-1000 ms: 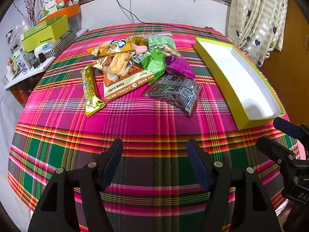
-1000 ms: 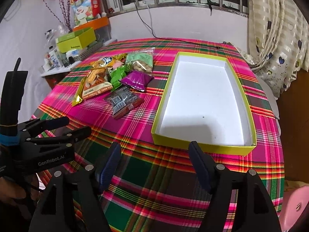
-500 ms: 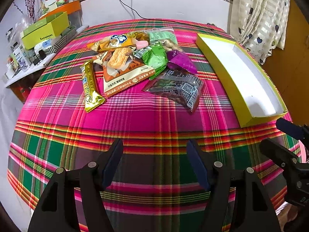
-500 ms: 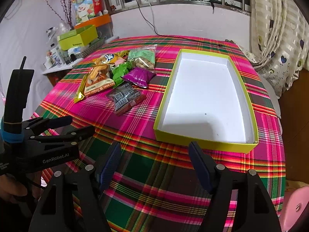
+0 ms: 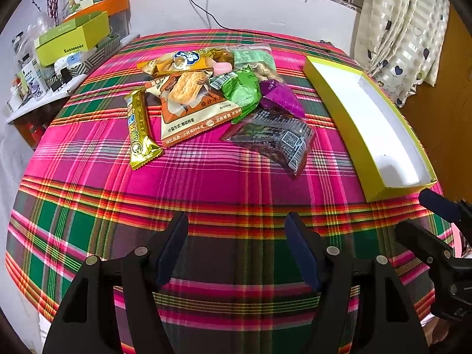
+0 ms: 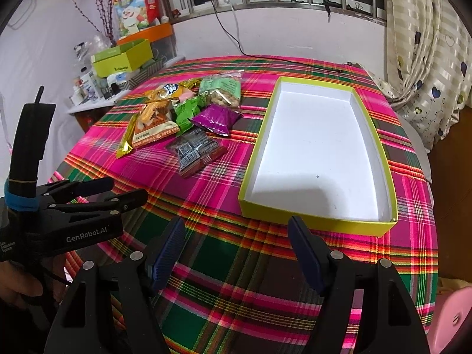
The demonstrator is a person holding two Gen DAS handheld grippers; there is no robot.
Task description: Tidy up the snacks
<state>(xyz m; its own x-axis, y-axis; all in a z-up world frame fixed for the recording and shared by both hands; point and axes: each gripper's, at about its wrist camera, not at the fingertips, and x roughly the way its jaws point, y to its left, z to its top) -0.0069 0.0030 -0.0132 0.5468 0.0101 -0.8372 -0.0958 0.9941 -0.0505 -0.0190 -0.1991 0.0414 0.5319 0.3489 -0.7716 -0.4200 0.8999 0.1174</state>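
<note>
Between spread, empty left gripper (image 5: 236,230) and right gripper (image 6: 237,233) — snack pile (image 5: 218,100) beside yellow tray (image 6: 312,222), plaid tablecloth (image 5: 206,183) underneath.

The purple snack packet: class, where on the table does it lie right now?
In the right wrist view the purple snack packet lies on the plaid tablecloth, at the pile's edge nearest the yellow box, beside the green packet, behind the dark packet.

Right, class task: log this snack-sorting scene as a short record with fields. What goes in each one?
surface: plaid tablecloth
container: yellow box, white inside, nothing in it
snacks: pile left of the box, none packed
nearest packet: dark QR-code packet
far left packet: gold bar
left claw: open, holding nothing
right claw: open, holding nothing
</note>
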